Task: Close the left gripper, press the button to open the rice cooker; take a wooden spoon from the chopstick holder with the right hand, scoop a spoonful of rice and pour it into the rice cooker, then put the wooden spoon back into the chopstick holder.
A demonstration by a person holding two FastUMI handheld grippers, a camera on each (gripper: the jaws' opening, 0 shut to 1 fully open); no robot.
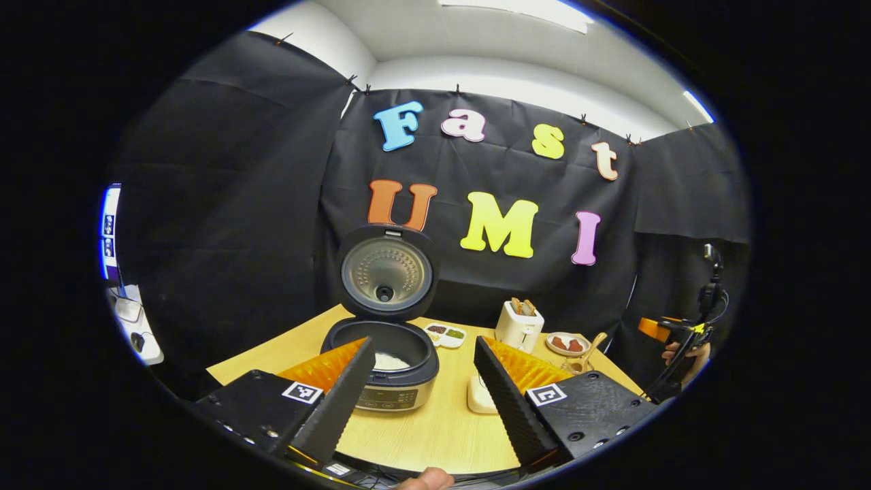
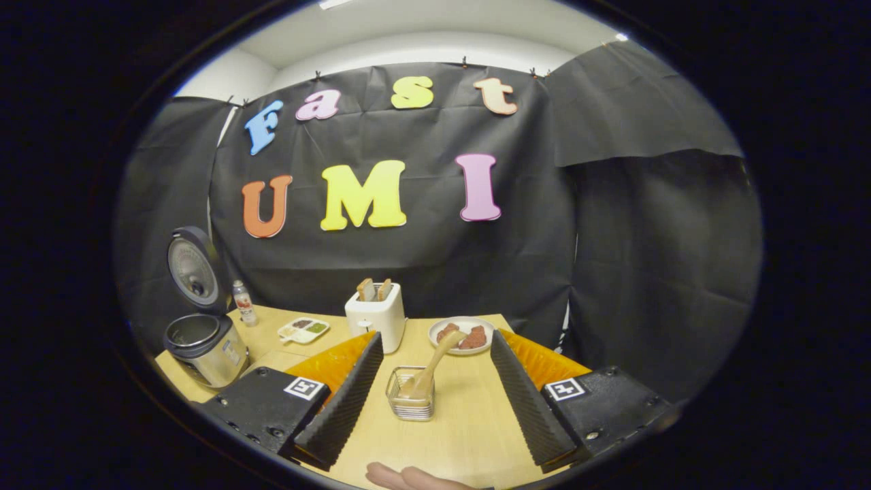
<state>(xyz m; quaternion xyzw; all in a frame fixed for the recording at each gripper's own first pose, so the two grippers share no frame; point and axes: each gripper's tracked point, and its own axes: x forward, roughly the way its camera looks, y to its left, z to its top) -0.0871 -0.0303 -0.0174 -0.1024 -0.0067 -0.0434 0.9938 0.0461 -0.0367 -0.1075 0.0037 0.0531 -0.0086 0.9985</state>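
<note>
- A pale wooden tabletop (image 2: 469, 422) carries everything in the booth, seen in both claw views.
- The rice cooker (image 1: 395, 367) stands toward the left of the tabletop with its lid (image 1: 386, 272) swung fully upright; white rice shows inside the pot in the left gripper view. The right gripper view puts it far to the left (image 2: 204, 347), with a small bottle (image 2: 243, 303) just behind it.
- The left claw (image 1: 425, 401) hangs open above the tabletop's near edge, its dark ridged fingers (image 1: 340, 401) spread wide, the rice cooker directly ahead between them.
- The right claw (image 2: 432, 401) is likewise spread open and grips nothing; the chopstick holder sits between its fingers.
- A white toaster (image 2: 375, 316) with bread slices in its slots stands near the back of the tabletop.
- A round plate (image 2: 463, 335) of reddish-brown food lies just right of the toaster.
- A divided white tray (image 2: 303, 330) of small foods rests between the rice cooker and the toaster.
- The clear chopstick holder (image 2: 410, 395) stands near the front of the tabletop.
- The wooden spoon (image 2: 432, 367) leans inside the chopstick holder, handle tilted up and to the right.
</note>
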